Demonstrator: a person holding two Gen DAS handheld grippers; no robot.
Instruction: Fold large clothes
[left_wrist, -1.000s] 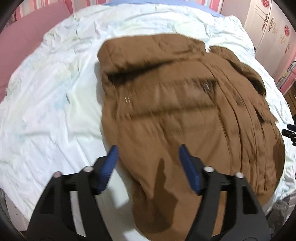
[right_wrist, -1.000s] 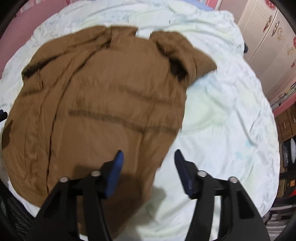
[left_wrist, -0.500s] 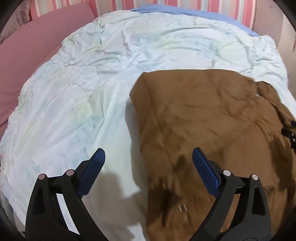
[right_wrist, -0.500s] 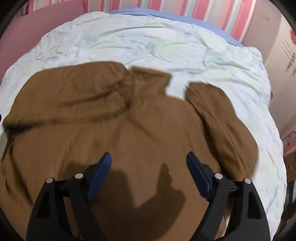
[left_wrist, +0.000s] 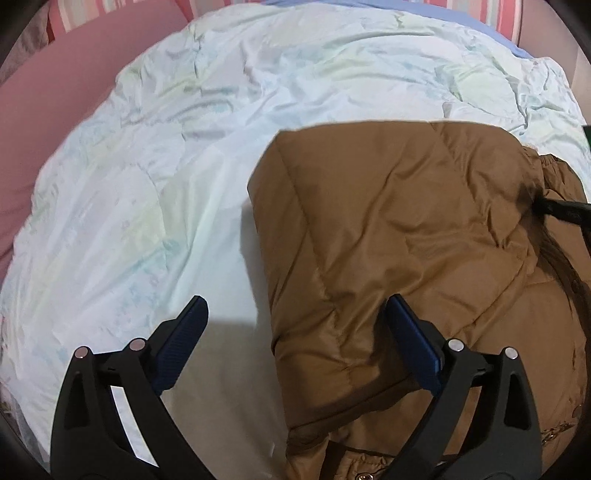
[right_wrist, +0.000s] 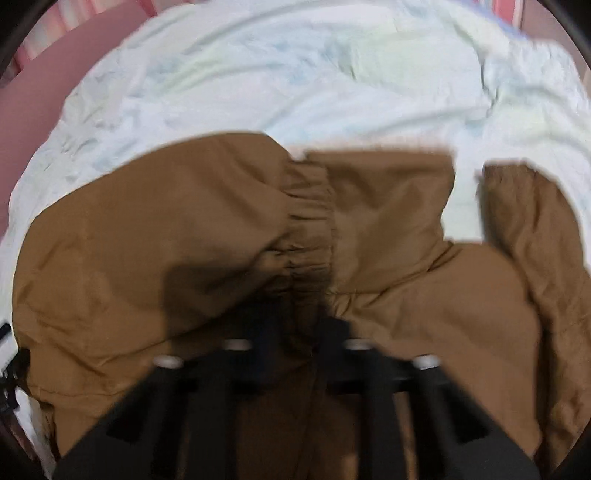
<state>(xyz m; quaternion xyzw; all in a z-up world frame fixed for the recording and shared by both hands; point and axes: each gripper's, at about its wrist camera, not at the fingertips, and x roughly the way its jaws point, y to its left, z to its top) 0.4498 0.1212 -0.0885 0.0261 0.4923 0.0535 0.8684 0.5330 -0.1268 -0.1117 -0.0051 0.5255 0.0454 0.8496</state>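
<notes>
The brown jacket lies on the pale quilt of the bed. The left gripper hangs over the jacket's left edge, its blue fingers spread wide and gripping nothing. The right gripper is blurred; its fingers are drawn close together, pinching the jacket's gathered elastic cuff.

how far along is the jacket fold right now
Early. Done: the brown puffer jacket lies on the pale duvet, one sleeve folded across its body. In hand: the right gripper is shut on the sleeve's elastic cuff. Left: the left gripper hangs open; the other sleeve lies out.
</notes>
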